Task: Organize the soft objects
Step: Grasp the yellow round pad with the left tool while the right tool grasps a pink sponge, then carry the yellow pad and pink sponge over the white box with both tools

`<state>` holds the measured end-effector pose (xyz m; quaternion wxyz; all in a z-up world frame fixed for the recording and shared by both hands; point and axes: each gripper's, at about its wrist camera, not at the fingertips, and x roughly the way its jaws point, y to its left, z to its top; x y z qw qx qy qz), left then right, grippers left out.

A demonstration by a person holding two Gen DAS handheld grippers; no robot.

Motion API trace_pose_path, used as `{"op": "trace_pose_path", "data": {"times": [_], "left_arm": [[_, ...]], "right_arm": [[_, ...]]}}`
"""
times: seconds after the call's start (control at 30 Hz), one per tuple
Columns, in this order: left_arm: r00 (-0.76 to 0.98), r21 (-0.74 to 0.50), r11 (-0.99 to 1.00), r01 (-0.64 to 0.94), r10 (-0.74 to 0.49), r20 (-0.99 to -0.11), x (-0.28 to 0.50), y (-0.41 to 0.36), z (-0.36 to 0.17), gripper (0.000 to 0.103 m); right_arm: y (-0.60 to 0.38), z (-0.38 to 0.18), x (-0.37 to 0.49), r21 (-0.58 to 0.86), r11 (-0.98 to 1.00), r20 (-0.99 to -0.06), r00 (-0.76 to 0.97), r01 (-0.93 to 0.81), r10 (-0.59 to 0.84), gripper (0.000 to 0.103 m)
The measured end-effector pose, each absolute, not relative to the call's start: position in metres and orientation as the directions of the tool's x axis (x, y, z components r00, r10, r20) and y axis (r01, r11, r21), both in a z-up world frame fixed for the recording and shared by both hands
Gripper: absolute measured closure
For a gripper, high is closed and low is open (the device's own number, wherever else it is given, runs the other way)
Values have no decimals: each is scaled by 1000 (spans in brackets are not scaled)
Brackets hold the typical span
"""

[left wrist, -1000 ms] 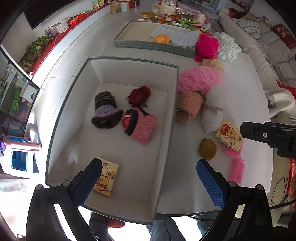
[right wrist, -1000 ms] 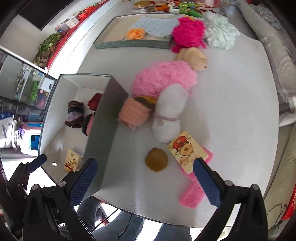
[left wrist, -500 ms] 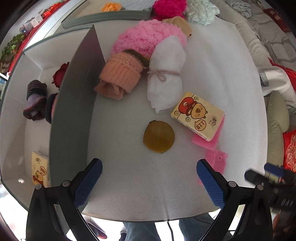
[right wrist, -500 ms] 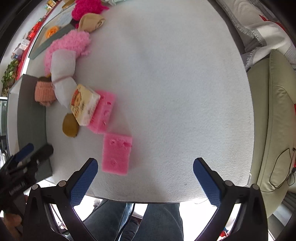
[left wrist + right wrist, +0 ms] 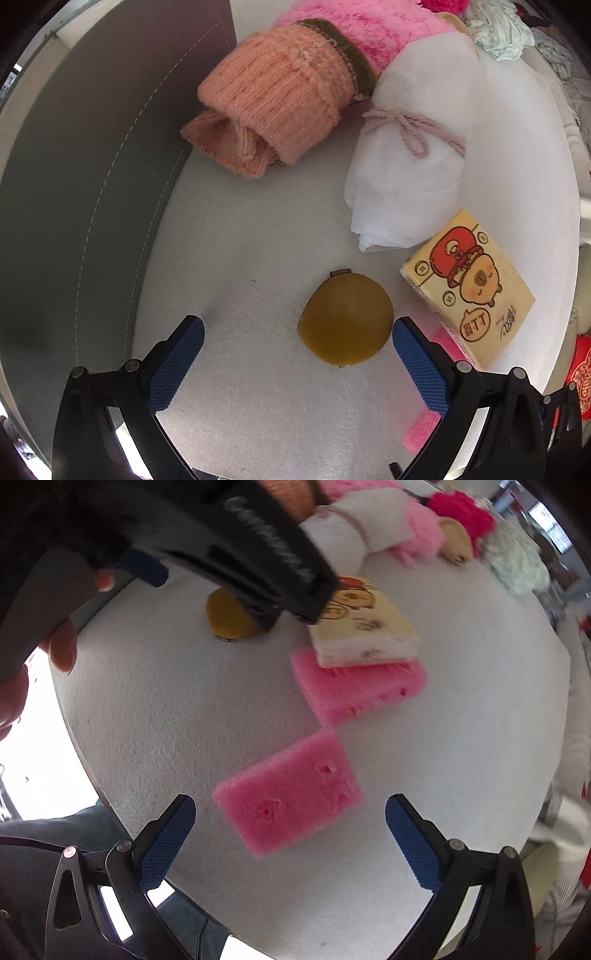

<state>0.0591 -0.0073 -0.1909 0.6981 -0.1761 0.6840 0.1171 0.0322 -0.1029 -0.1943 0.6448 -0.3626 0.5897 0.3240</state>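
Note:
My left gripper (image 5: pixel 297 338) is open low over the white table, and a round mustard-yellow pad (image 5: pixel 345 319) lies between its fingers, close to the right one. A peach knitted hat (image 5: pixel 280 99), a white tied cloth roll (image 5: pixel 413 166) and a cartoon tissue pack (image 5: pixel 471 288) lie beyond. My right gripper (image 5: pixel 290 818) is open around a pink sponge (image 5: pixel 291 790) that lies flat. A second pink sponge (image 5: pixel 358 686) sits farther off under the tissue pack (image 5: pixel 365 627). The left gripper's black body covers part of the yellow pad (image 5: pixel 227 616) in the right wrist view.
The grey wall of the storage box (image 5: pixel 92 203) stands just left of my left gripper. A fluffy pink item (image 5: pixel 362 26) and more soft things lie at the far side. A hand (image 5: pixel 55 638) holds the left tool. The table edge runs close below both grippers.
Both grippers have dropped closer to the table. The left one now frames the yellow pad; the right one has swung over to the near pink sponge. Both stayed open.

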Motion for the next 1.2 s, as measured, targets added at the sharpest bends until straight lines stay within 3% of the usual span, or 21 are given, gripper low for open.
{"op": "trace_pose_path", "data": {"times": [0.27, 0.33, 0.4, 0.5, 0.57, 0.63, 0.67, 0.7, 0.87, 1.2], "left_arm": [[73, -36, 919, -393, -8, -997, 61, -23, -192, 0], [76, -35, 919, -393, -6, -997, 59, -25, -191, 0], [55, -35, 921, -388, -14, -998, 60, -26, -191, 0], [31, -39, 929, -367, -30, -999, 70, -27, -193, 1], [42, -41, 942, -332, -29, -999, 80, -23, -185, 12], [56, -41, 963, -267, -27, -998, 83, -32, -177, 42], [55, -42, 971, -235, -30, -998, 83, -35, -174, 51], [45, -45, 977, -210, -37, -998, 85, -38, -173, 53], [26, -95, 983, -156, -92, -995, 70, -38, -162, 53], [163, -149, 985, 81, -161, -973, 24, -47, -86, 53]], "right_arm": [[-93, -208, 53, 8, 584, -1000, -12, -812, -3, 1], [-92, -206, 52, 9, 594, -1000, -13, -805, -3, 5], [-92, -197, 47, 11, 596, -1000, -4, -803, 12, 24], [-96, -195, 51, 12, 643, -1000, -24, -765, -10, 25], [-104, -194, 58, 24, 692, -999, -46, -721, -14, 25], [-118, -187, 65, 50, 735, -998, -62, -676, 10, 25], [-126, -183, 66, 56, 750, -998, -66, -659, 17, 25], [-130, -180, 68, 54, 762, -998, -65, -645, 15, 25], [-147, -164, 71, 32, 793, -998, -57, -608, -4, 25], [-171, -144, 94, 47, 885, -994, -114, -463, -6, 25]]}}
